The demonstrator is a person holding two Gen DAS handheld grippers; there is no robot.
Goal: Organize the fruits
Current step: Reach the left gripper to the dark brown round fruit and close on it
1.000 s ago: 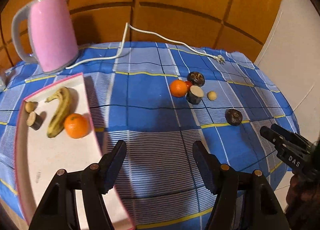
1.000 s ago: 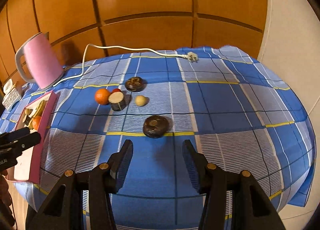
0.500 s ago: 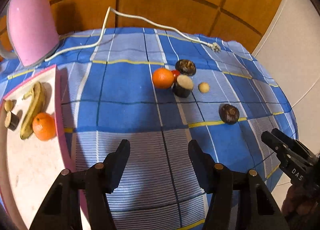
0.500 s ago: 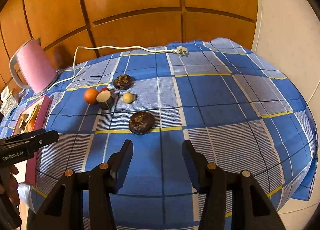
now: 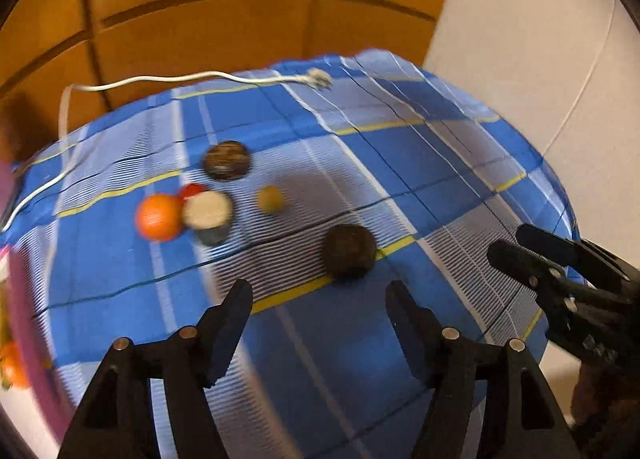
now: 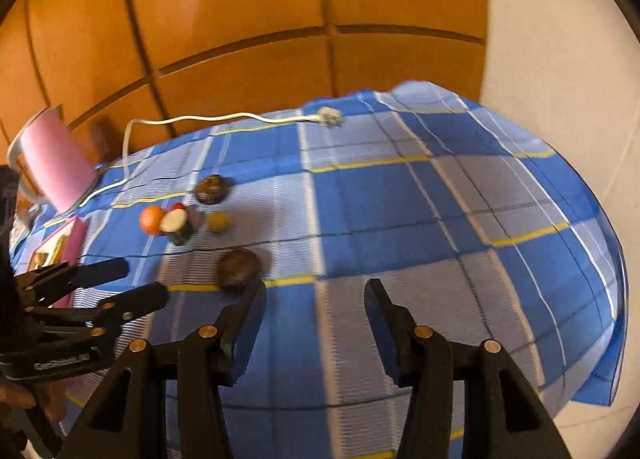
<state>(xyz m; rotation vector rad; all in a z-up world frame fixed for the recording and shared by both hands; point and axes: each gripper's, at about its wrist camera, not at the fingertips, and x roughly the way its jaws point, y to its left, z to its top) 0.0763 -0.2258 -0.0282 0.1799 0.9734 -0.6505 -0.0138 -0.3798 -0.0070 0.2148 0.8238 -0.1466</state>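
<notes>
Left wrist view: left gripper point(image 5: 318, 299) is over the blue checked tablecloth point(image 5: 400, 187), jaws opening with only cloth between them, holding no fruit. Loose fruit on the cloth, six pieces: two dark round fruits, one point(image 5: 349, 252) just ahead of the fingertips and one point(image 5: 227, 160) farther back; one orange point(image 5: 157, 216); one small red fruit point(image 5: 192, 191) tucked behind it; one cut stub with a pale face point(image 5: 208, 213) touching the orange; one small yellowish ball point(image 5: 270, 199) beside the stub. Right gripper point(image 6: 314, 297) sits partly open, jaws clear of everything; the near dark fruit lies just off its left fingertip. Pink tray point(image 6: 74, 237) at the left cloth edge; the left wrist view catches one more orange point(image 5: 14, 365) in it, the rest of its contents too blurred to count. One pink kettle point(image 6: 52, 163) behind the tray, and one white cord point(image 6: 224, 119) with its plug lying along the far side of the cloth.
</notes>
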